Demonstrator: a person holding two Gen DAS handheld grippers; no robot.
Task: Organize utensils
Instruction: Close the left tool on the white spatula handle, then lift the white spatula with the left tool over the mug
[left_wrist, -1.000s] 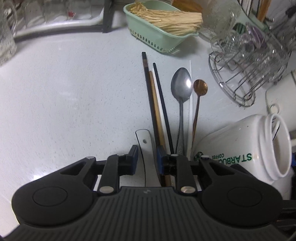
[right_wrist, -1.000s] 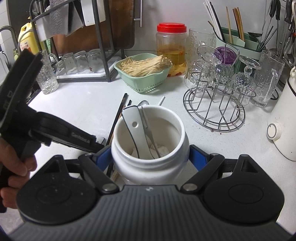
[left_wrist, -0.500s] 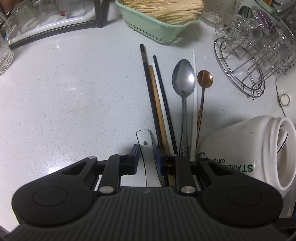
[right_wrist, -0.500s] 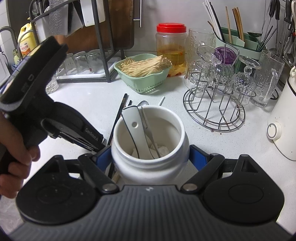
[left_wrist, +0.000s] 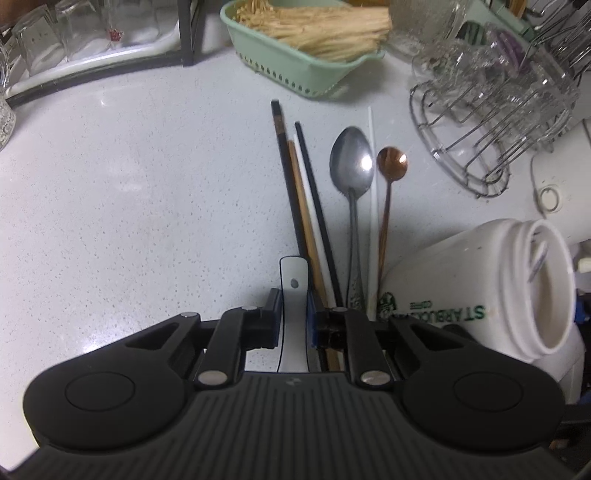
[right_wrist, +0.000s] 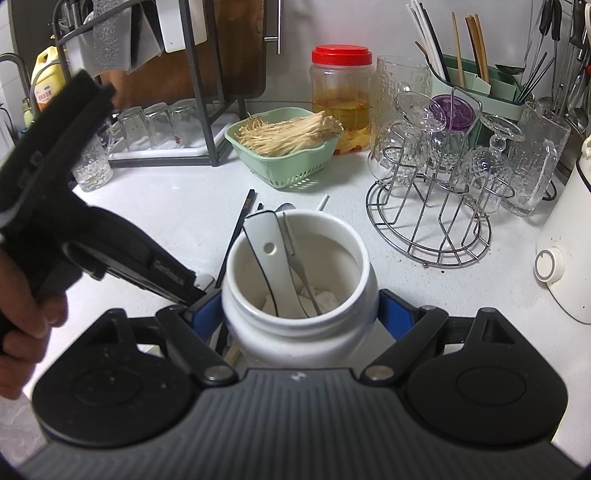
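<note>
Both your grippers tilt downward: the right gripper (right_wrist: 299, 314) clamps the white jar (right_wrist: 295, 295); the left gripper (left_wrist: 293, 319) is closing around the white spoon handle (left_wrist: 293, 295).

Your right gripper (right_wrist: 299, 306) has its jaws clamped on the neck of the white jar (right_wrist: 295, 273), one blue pad on each side. Inside the jar a white spoon handle (right_wrist: 271, 258) leans against the far rim, with a thin metal utensil (right_wrist: 299, 258) just beside it. Your left gripper (right_wrist: 110, 251), held in your hand (right_wrist: 26, 332), reaches down to the bench (right_wrist: 166, 206) just left of the jar. Chopsticks (right_wrist: 240, 229) lie on the bench behind the jar. Farther back stand a green basket (right_wrist: 288, 166) and a wire glass rack (right_wrist: 428, 221).
</note>
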